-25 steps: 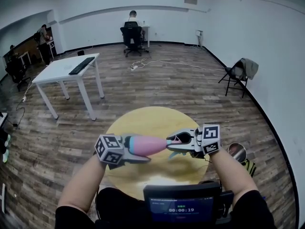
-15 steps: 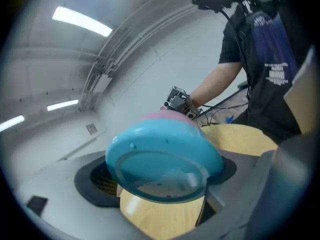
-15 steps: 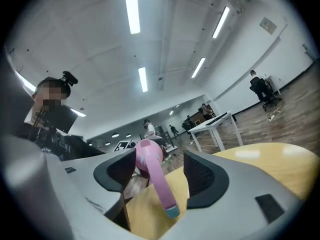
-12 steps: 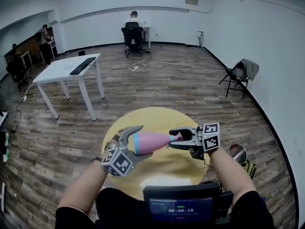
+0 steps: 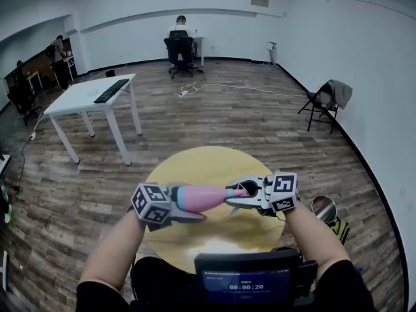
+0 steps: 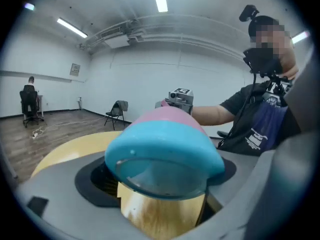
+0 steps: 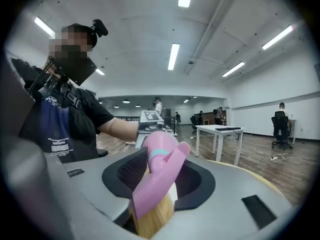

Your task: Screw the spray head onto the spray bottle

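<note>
A pink spray bottle [image 5: 201,197] with a blue base lies level above the round table, held between both grippers. My left gripper [image 5: 188,204] is shut on its blue base [image 6: 165,151], which fills the left gripper view. The pink spray head [image 5: 238,192] sits on the bottle's neck. My right gripper [image 5: 233,198] has just been closing, and its pads now press on the spray head [image 7: 157,176]. The bottle's neck and thread are hidden by the jaws. Each gripper view shows the other gripper's marker cube behind the bottle.
A round yellow table [image 5: 208,164] lies under both grippers. A metal bin [image 5: 323,207] stands at its right, and a screen device [image 5: 247,281] sits at my chest. Farther off are a white desk [image 5: 91,93], a folding chair [image 5: 328,99] and a seated person [image 5: 180,38].
Half a second ago the right jaws stood wide around the spray head and the left gripper was rolled and lower. Now the left gripper is rolled back and the right jaws grip the head.
</note>
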`<state>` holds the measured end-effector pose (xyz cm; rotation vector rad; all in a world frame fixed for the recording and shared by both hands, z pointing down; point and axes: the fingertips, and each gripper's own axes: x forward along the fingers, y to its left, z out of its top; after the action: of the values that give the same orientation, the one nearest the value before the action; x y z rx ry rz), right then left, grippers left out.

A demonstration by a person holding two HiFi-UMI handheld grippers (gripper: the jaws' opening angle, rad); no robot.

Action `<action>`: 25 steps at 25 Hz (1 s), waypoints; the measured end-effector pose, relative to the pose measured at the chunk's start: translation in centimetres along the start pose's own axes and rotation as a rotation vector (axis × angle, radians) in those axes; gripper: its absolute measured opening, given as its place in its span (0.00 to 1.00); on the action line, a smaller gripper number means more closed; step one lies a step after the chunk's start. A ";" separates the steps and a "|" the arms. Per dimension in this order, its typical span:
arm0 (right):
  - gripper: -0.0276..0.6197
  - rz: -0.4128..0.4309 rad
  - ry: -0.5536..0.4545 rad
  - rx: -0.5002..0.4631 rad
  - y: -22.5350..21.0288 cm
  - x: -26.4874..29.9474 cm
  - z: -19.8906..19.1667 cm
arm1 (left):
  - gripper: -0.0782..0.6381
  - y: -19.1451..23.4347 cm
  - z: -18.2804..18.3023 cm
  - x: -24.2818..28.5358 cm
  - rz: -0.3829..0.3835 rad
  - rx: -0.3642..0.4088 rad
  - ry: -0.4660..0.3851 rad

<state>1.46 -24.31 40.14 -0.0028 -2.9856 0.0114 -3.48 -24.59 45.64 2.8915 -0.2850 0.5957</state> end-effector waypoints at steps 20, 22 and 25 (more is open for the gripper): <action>0.28 0.033 -0.040 0.046 -0.3 -0.1 0.3 | 0.82 0.8 0.1 0.0 0.062 0.119 -0.021; 0.28 0.023 -0.033 0.049 -0.1 0.0 -0.1 | 0.82 0.3 -0.1 0.1 0.025 0.049 0.000; 0.30 -0.050 -0.073 0.114 -1.5 -0.2 0.0 | 0.83 1.0 0.7 -0.4 0.146 0.162 0.002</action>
<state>1.62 -25.77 40.17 0.0867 -3.0523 0.1798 -3.81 -25.67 45.03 3.0440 -0.4725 0.6749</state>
